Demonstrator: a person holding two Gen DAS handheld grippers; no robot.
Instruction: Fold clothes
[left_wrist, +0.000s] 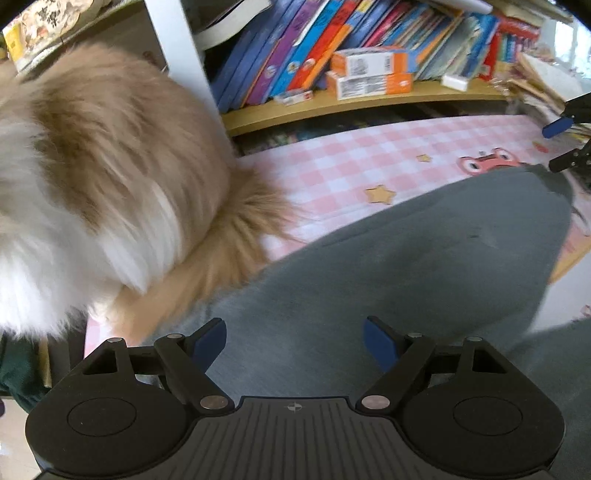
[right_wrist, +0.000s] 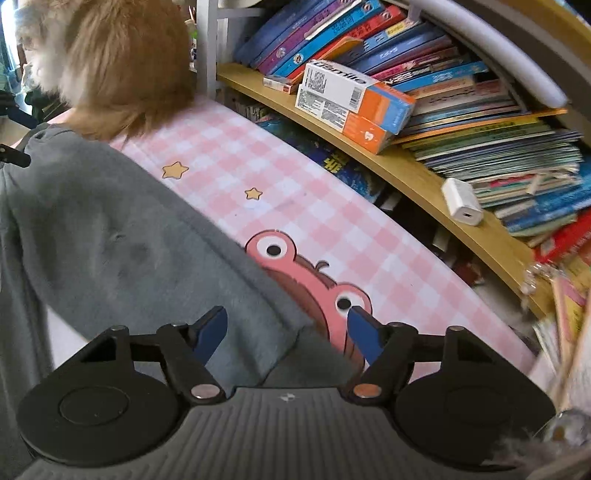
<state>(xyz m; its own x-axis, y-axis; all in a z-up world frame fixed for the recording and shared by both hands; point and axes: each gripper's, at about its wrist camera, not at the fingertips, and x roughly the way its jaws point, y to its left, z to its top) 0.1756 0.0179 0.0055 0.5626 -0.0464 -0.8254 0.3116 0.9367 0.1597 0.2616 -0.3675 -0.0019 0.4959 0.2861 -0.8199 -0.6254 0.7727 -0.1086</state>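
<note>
A grey garment (left_wrist: 424, 258) lies spread on a pink checked cloth (left_wrist: 351, 162) printed with stars and a pink cartoon creature. My left gripper (left_wrist: 293, 325) hangs open over the garment's near part, with nothing pinched between its blue pads. In the right wrist view the same garment (right_wrist: 122, 236) fills the left side, and its corner runs under my right gripper (right_wrist: 287, 314). That gripper stands open above the corner, beside the cartoon creature (right_wrist: 295, 266), and its pads are clear of the fabric. The right gripper's fingers (left_wrist: 557, 127) also show at the far right edge of the left wrist view.
A fluffy orange-and-white cat (left_wrist: 92, 166) sits on the cloth at the garment's left end, its tail touching the fabric. Behind runs a wooden shelf (left_wrist: 332, 107) packed with books and orange boxes (right_wrist: 354, 107). A white charger (right_wrist: 461, 201) lies on the shelf.
</note>
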